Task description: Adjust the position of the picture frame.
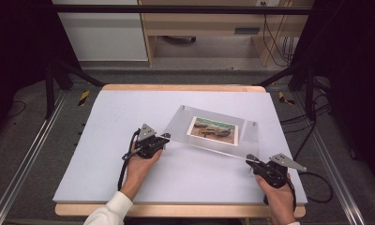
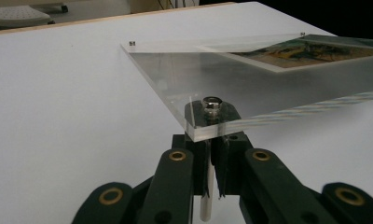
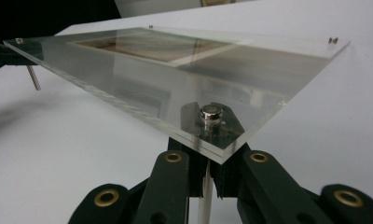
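- Object: clear acrylic frame [image 1: 209, 131], two transparent sheets sandwiching a small landscape-format picture [image 1: 212, 128] with a white border; picture shows brown and green tones.
- Small metal studs sit at the frame's corners; one stud [image 2: 211, 103] is visible at the corner by the left claw, another stud [image 3: 211, 113] at the corner by the right claw.
- Location: frame sits right of the desk's [image 1: 106, 178] centre, nearer the right edge than the left.
- Orientation: long axis runs roughly left to right, skewed so the left near corner lies further from the near edge than the right near corner. In both gripper views the near edge appears raised off the white surface; the far edge appears lower.
- Left claw [image 1: 163, 138]: jaws pressed together on a thin metal post under the frame's near left corner.
- Right claw [image 1: 252, 161]: same, jaws pinching a post below the near right corner.
- Room: wide bare white surface to the left and along the near edge; less margin towards the right edge.
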Available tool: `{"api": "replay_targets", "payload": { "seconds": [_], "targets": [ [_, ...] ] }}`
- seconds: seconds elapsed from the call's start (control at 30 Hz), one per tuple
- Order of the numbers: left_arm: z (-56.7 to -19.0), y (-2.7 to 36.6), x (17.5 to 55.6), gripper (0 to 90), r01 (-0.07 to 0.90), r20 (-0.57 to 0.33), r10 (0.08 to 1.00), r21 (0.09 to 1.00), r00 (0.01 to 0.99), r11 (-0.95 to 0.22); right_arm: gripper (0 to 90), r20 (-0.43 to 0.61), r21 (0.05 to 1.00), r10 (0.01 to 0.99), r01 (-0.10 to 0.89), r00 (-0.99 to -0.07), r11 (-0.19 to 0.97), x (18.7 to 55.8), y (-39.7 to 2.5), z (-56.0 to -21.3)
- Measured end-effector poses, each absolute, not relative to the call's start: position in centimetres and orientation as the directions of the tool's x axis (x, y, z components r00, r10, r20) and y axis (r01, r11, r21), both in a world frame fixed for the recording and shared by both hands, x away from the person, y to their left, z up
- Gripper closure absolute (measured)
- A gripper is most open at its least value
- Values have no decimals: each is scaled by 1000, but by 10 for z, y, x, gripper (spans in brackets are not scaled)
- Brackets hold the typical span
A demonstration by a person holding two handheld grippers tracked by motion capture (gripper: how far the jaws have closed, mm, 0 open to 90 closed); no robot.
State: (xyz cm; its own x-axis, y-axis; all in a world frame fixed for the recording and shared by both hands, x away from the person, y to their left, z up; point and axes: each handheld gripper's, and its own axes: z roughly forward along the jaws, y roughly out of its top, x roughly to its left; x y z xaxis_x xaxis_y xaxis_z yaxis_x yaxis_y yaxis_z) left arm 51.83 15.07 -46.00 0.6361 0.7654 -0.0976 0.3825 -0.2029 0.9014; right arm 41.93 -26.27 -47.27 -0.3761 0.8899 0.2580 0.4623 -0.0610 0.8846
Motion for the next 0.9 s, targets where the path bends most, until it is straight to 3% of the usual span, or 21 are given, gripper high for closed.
{"api": "replay_targets", "payload": {
  "seconds": [0.23,0.37,0.47,0.9],
  "targets": [
    [-454,151,521,838,379,-103,758,903,645,-201,840,256,896,889,438,-379,-71,424,-263,-468],
    [-453,150,524,780,391,-120,755,900,645,-191,842,268,891,889,447,-372,-82,424,-264,-466],
    [-452,150,524,836,392,-122,754,901,645,-189,839,269,888,889,453,-371,-80,425,-264,-465],
    [-442,147,514,845,350,-108,759,922,642,-165,848,252,904,885,421,-391,-72,426,-272,-452]
  ]
}}
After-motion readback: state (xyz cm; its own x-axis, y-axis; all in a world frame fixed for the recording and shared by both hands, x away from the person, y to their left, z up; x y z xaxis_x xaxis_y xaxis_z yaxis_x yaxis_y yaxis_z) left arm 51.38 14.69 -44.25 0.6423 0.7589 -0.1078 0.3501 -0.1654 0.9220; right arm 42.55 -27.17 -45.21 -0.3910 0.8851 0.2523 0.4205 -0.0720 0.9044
